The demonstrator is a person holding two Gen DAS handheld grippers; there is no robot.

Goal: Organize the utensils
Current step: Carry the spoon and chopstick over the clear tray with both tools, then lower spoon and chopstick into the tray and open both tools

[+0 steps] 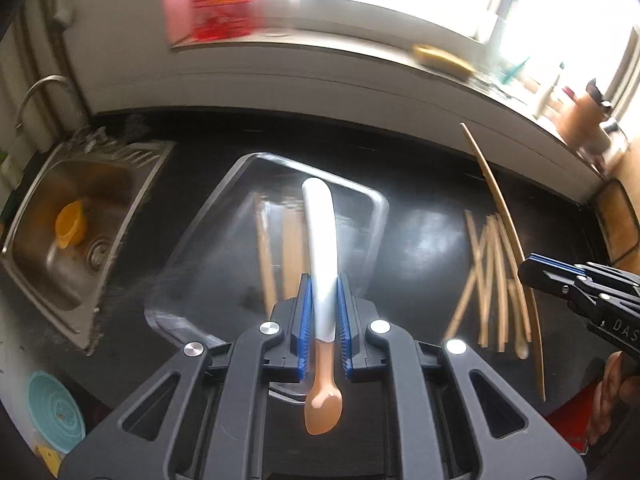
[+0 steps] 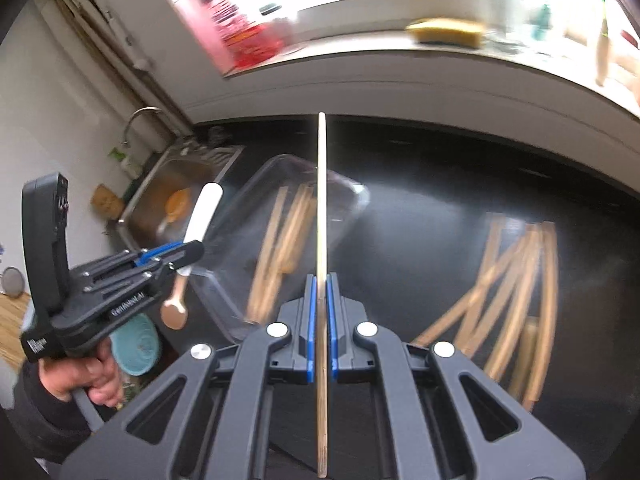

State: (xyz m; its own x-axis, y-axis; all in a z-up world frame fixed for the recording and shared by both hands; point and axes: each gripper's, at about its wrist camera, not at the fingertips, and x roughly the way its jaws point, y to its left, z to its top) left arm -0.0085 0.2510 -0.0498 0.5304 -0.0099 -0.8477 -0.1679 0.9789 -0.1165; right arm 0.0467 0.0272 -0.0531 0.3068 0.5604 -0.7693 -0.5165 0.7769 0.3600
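Left tongs [image 1: 323, 312] pinch a spoon [image 1: 320, 248], right tongs [image 2: 321, 320] a chopstick [image 2: 321, 200] — both seemingly above the clear tray [image 1: 376, 216]; lower each flat, lengthwise, beside the sticks inside.

Blown-out daylight from the far window [image 1: 560, 8], washing the sill white. Pale glare patches on the dark glossy surface [image 1: 432, 236]. Heavy motion blur on chopsticks [image 2: 516, 292], tray [image 1: 372, 216] and red packaging [image 1: 220, 0]. Strong fisheye bending, black vignette at corners. Near fingers [image 2: 310, 320] sharp.
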